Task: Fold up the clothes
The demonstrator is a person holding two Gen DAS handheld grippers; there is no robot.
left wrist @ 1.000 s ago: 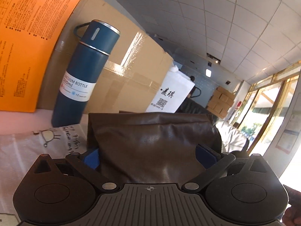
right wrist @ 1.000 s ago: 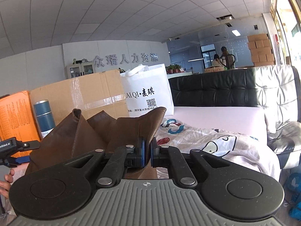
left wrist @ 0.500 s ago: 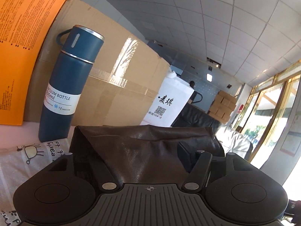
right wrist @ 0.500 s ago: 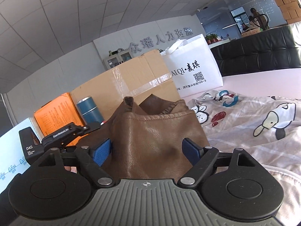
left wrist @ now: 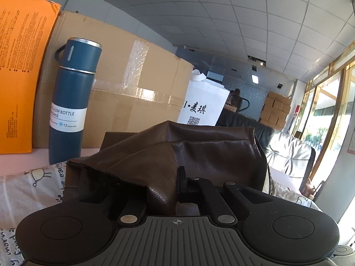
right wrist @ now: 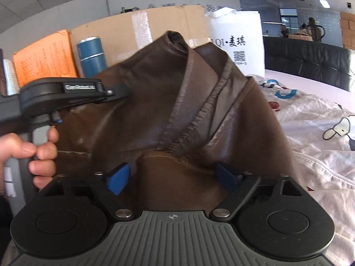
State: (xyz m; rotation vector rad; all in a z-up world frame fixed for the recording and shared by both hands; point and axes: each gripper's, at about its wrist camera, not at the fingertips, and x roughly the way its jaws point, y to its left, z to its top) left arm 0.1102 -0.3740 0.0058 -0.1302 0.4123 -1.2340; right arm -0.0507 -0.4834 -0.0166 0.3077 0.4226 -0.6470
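Observation:
A brown leather garment (left wrist: 210,150) is bunched up over a cartoon-print quilt (left wrist: 28,188). My left gripper (left wrist: 180,184) is shut on a fold of it, and the leather drapes over the left finger. In the right wrist view the garment (right wrist: 155,102) rises in a peak with a stitched seam. A lower fold sits between the blue pads (right wrist: 117,177) of my right gripper (right wrist: 173,176), whose jaws are closing; the pads stand just off the leather. A person's hand (right wrist: 42,148) holds the left gripper's handle at the left.
A blue vacuum bottle (left wrist: 71,102) stands by a taped cardboard box (left wrist: 137,84) and an orange box (left wrist: 20,66) behind the garment. A white bag (right wrist: 237,35) and a black sofa (right wrist: 310,59) lie further right. The quilt (right wrist: 310,133) spreads to the right.
The left gripper went from wide open to shut on the garment. The right gripper let go of its fold, opened, dropped closer to the garment, and now narrows around a lower fold.

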